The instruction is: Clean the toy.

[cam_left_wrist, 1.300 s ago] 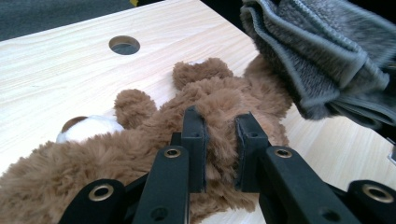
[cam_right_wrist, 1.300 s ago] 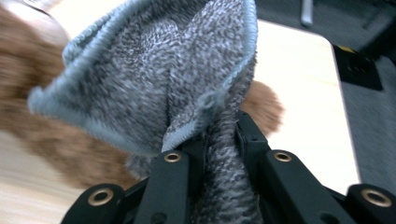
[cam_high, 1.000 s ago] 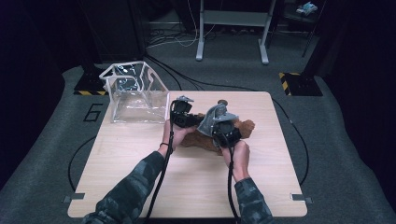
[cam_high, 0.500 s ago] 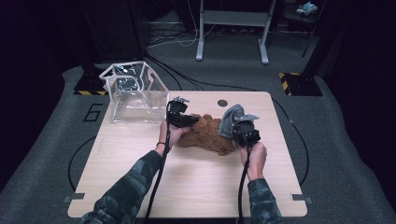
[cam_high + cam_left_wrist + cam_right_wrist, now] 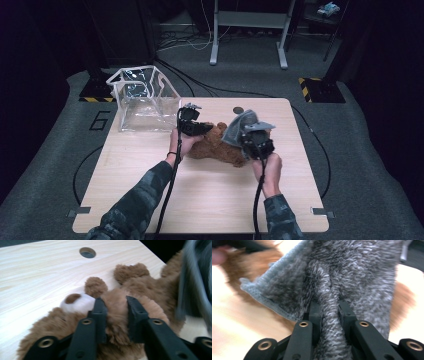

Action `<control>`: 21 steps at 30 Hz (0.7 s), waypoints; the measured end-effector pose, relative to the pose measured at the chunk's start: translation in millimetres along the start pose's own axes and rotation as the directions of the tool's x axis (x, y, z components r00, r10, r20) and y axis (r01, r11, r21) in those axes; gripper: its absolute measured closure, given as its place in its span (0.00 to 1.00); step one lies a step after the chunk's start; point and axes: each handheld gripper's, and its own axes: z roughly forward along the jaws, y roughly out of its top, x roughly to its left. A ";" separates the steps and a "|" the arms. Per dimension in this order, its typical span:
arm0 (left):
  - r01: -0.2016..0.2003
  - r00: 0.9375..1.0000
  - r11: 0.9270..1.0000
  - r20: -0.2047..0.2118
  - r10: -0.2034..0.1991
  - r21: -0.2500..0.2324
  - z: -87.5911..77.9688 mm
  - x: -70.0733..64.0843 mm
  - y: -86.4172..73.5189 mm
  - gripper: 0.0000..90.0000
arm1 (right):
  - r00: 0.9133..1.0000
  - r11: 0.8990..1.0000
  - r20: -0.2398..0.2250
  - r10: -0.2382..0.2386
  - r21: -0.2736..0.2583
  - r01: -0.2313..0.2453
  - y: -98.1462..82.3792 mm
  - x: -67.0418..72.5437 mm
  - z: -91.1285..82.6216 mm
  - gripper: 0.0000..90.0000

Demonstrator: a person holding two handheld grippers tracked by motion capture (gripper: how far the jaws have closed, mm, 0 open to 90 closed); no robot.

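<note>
High view: clear box [image 5: 145, 100] empty; left gripper [image 5: 196, 128] jaws just loosening, fur between; right gripper [image 5: 250, 131] pinches grey cloth [image 5: 239, 126].

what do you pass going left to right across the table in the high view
clear plastic box → left gripper → brown teddy bear → grey cloth → right gripper

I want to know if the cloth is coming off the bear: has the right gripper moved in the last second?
Yes. The right gripper, shut on the grey cloth, has shifted right, away from the clear box, toward the table's right edge.
</note>
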 end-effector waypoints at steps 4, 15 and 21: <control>0.011 1.000 1.000 -0.017 -0.012 -0.009 -8.8 4.2 -2.8 0.56 | 1.000 0.998 0.009 -0.014 0.061 0.013 -1.5 8.8 31.6 0.85; -0.018 1.000 0.999 -0.017 0.018 -0.041 -34.6 11.5 -12.2 0.38 | 0.999 0.998 0.046 0.006 0.068 -0.009 -2.7 -1.8 46.1 0.86; -0.033 0.999 0.999 -0.041 0.032 -0.040 -43.7 17.0 -15.6 0.34 | 0.999 0.997 0.047 0.011 0.074 -0.014 -3.4 -6.5 48.2 0.86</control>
